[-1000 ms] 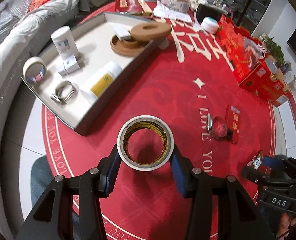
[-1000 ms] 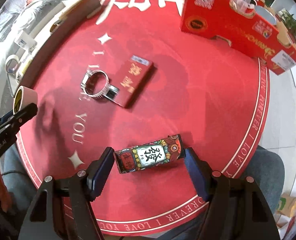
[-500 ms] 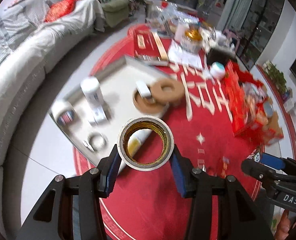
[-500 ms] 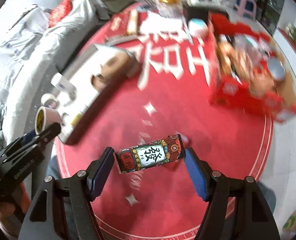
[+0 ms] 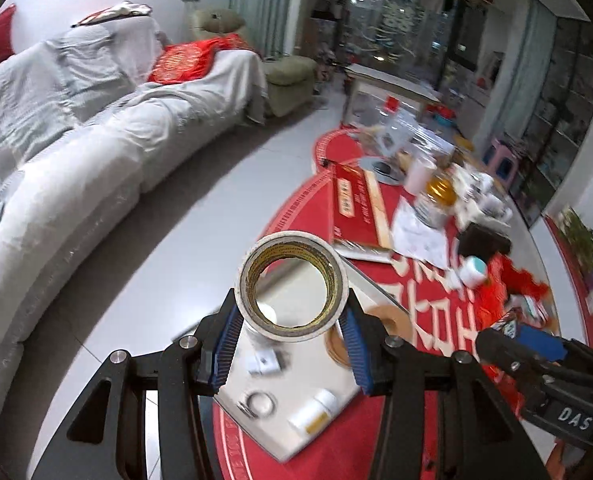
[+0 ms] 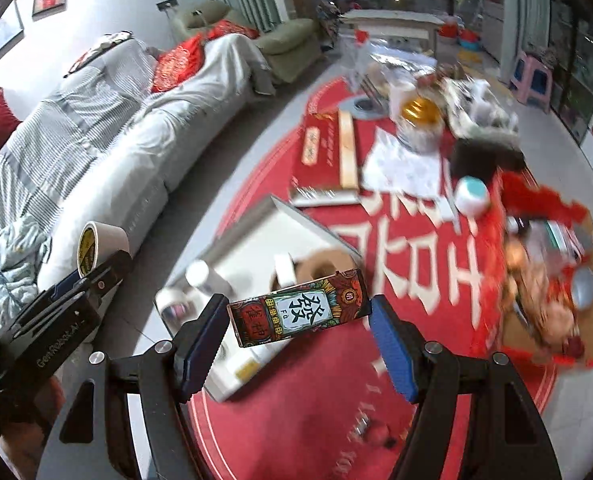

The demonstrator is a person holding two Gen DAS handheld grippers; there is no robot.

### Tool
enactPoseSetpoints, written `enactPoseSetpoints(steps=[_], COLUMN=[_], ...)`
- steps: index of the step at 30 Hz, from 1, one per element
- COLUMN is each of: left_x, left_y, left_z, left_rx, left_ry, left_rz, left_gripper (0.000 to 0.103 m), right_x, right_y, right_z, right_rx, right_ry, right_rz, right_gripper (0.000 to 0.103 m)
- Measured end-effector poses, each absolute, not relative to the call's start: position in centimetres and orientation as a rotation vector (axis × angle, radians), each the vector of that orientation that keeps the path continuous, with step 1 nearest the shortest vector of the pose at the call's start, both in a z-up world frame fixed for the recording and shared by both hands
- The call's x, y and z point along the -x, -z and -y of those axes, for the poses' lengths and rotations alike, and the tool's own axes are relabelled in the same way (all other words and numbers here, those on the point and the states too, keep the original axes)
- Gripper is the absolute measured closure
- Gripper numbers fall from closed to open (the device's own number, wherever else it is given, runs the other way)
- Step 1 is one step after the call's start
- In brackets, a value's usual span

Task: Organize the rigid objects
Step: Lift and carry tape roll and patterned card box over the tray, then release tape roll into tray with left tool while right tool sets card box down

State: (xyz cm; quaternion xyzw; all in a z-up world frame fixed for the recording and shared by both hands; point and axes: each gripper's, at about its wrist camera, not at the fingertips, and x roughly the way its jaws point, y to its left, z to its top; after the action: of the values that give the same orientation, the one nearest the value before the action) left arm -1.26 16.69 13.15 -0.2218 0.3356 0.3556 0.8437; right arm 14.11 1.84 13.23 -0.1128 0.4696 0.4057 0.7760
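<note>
A white tape roll (image 5: 292, 284) with a yellowish core is held up in the air, my left gripper (image 5: 292, 320) shut on its sides. The same roll (image 6: 96, 246) shows at the left of the right wrist view. My right gripper (image 6: 296, 320) is shut on the ends of a small decorated box (image 6: 300, 312) with a white label, also in the air. Below both lies the grey tray (image 5: 280, 450), which holds a hose clamp (image 5: 258, 402), a yellow-labelled bottle (image 5: 314, 410) and cork rings (image 5: 384, 320). The tray (image 6: 264, 228) is blurred in the right wrist view.
The round table wears a red cloth (image 6: 304, 420) with white lettering. A long red box (image 6: 320, 148), papers, a gold-lidded jar (image 6: 418, 114) and an open red carton (image 6: 536, 264) crowd its far and right sides. A covered sofa (image 5: 76, 152) curves along the left across bare floor.
Both grippers have risen well above the table with the tape roll and the box still held. The views have tilted up, so the tray now lies below them and the room shows.
</note>
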Motion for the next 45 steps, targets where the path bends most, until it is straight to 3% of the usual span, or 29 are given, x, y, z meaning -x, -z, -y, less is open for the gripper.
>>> enactPoseSetpoints(steps=[6,16,45], left_x=[0.6,-0.9,-6.5], left_y=[-8.2,0.8,2.6], left_z=[-19.2,-18.9,-23.2], left_rx=[0.506,0.564,0.535], left_ry=[-0.798,-0.797,-0.775], left_rz=[-0.799,-0.974,-0.977], left_gripper=[0.051,0.051,0.051], right_x=[-14.9,-15.4,-18.5], right_y=[-11.5,-2.1,0.7], right_z=[-6.7,-9.7,-14.6], right_rx=[0.285,0.358,0.4], right_ry=[-0.907,-0.875,-0.852], right_rz=[-1.024,-1.2,-1.193], right_gripper=[0.03,0.03,0.03])
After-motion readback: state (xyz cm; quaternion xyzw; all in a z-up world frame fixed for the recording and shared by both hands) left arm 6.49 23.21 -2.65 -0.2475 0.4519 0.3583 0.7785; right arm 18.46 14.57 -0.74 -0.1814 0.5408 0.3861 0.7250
